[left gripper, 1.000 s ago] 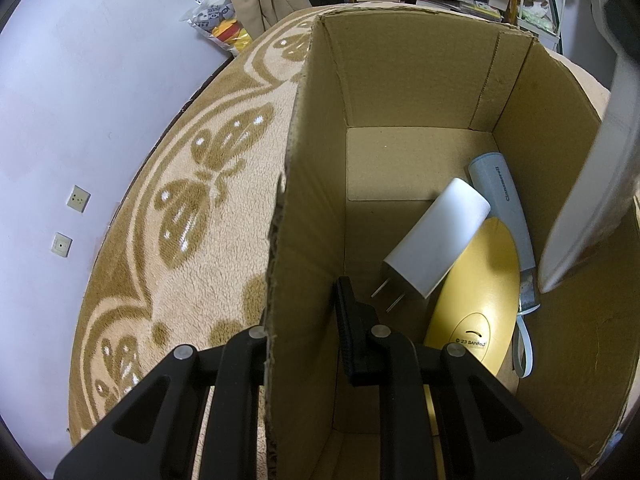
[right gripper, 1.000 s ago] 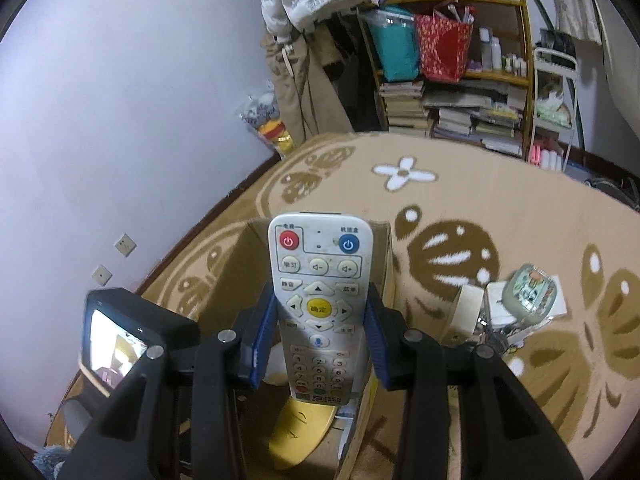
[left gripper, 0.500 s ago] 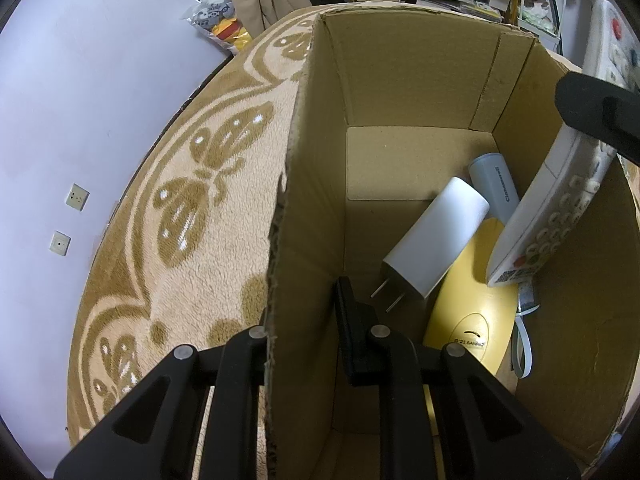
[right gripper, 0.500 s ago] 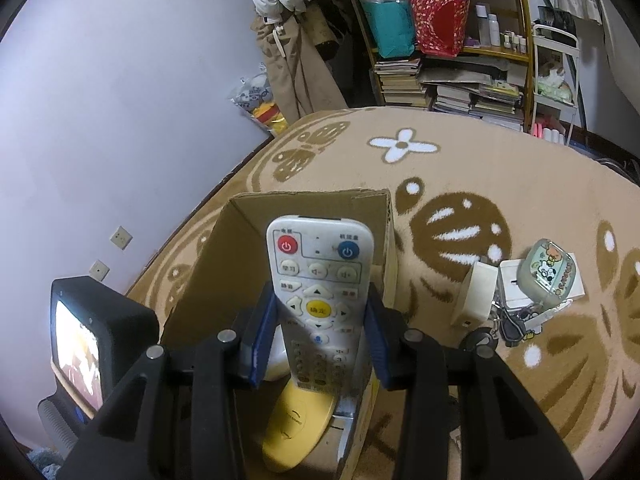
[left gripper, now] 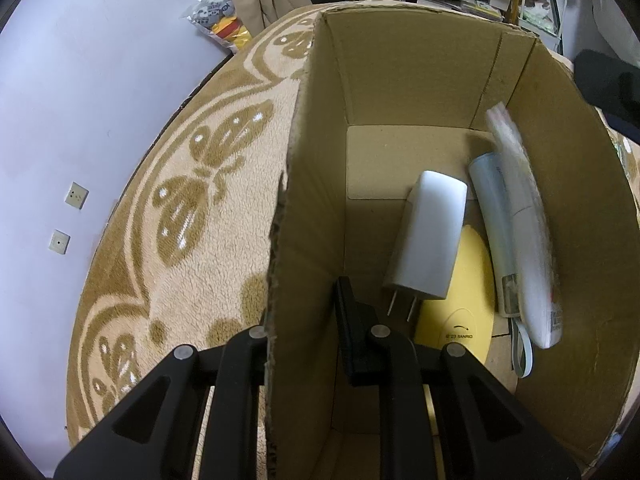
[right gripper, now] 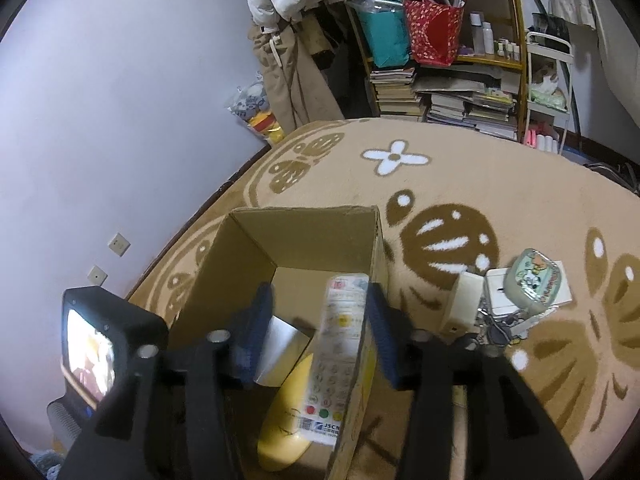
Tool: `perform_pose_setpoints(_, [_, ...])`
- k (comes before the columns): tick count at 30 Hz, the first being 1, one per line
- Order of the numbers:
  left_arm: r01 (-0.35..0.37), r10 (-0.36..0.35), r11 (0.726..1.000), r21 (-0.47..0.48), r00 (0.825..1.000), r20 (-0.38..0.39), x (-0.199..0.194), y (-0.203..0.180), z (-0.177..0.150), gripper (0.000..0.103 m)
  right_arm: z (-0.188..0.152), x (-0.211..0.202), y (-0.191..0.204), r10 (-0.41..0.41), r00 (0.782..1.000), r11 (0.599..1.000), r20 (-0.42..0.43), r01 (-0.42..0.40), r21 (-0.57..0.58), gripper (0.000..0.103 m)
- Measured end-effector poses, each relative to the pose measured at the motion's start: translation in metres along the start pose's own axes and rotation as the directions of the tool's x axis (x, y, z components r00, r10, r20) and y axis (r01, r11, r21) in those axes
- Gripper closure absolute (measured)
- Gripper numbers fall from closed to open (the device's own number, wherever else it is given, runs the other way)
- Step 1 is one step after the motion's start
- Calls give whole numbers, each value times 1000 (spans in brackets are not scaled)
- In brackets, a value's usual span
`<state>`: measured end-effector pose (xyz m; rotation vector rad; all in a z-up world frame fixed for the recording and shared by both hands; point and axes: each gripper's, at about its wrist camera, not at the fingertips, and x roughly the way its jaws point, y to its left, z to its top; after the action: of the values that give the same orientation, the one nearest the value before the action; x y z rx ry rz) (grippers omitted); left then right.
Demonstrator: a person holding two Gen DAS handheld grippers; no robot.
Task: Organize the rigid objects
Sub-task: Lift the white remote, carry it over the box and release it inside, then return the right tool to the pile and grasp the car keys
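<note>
A white remote (right gripper: 334,356), motion-blurred, lies tilted inside the cardboard box (right gripper: 304,236) beside the white charger (left gripper: 428,240).

In the cardboard box (left gripper: 420,80), the charger (left gripper: 428,236) lies partly on the oval mirror (left gripper: 460,312), with the remote control (left gripper: 528,240) along the box's right wall, over a tube (left gripper: 494,216). Right of the box, on the rug (right gripper: 500,200), sits 1 pile of small items (right gripper: 512,296).

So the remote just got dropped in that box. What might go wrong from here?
The remote control is blurred, mid-fall along the cardboard box wall, so it may knock the white charger or the yellow oval piece.

The open right gripper straddles that wall and might snag it on the way out.

The left gripper clamps the opposite wall; a tug may tip the box.
</note>
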<state>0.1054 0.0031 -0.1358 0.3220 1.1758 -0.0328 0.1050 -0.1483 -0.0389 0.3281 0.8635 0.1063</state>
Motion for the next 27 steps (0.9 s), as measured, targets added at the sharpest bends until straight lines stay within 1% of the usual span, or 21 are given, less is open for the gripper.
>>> perform_pose_setpoints(1, [3,-3,1000,-2,1000,0,0,0,0,86,1,-4,-1,6,1000,1000,-1,-6,-3,37])
perform_pose_setpoints(2, [-1,1,1000,0,1000,-2,0,1,1,86,1,-9,-2,10,1000,1000,4,-10,-3,36])
perform_pose_setpoints(3, [-1,1,1000,4,1000,0,0,1,1,86,2,-15,-5,4,1000,1000,12,-4,1,30])
perform_pose_setpoints(4, [0,0,1000,2,1000,-1,0,1,1,86,2,-21,-7,-7,1000,1000,24,7,4,21])
perform_pose_setpoints(6, [2,-2,1000,0,1000,-2,0,1,1,86,1,-31,-12,-31,998,1000,50,31,5,10])
perform_pose_setpoints(7, [1,-1,1000,-1,1000,-3,0,1,1,86,1,-34,-14,-47,997,999,59,47,3,8])
perform_pose_setpoints(11, [1,-1,1000,0,1000,-3,0,2,2,86,1,-37,-25,-131,990,991,52,132,-9,7])
perform_pose_setpoints(13, [0,0,1000,1,1000,-3,1,2,2,86,-3,-36,-32,-154,987,988,44,155,-2,7])
perform_pose_setpoints(17, [1,-1,1000,0,1000,-4,1,2,2,86,-11,-26,-44,-177,984,984,10,177,6,6])
perform_pose_setpoints(22, [0,0,1000,2,1000,-3,1,2,2,86,-25,-13,-57,-187,982,982,-25,187,30,6])
perform_pose_setpoints(27, [0,0,1000,2,1000,-3,1,2,2,86,-36,3,-71,-213,975,975,-66,216,45,6])
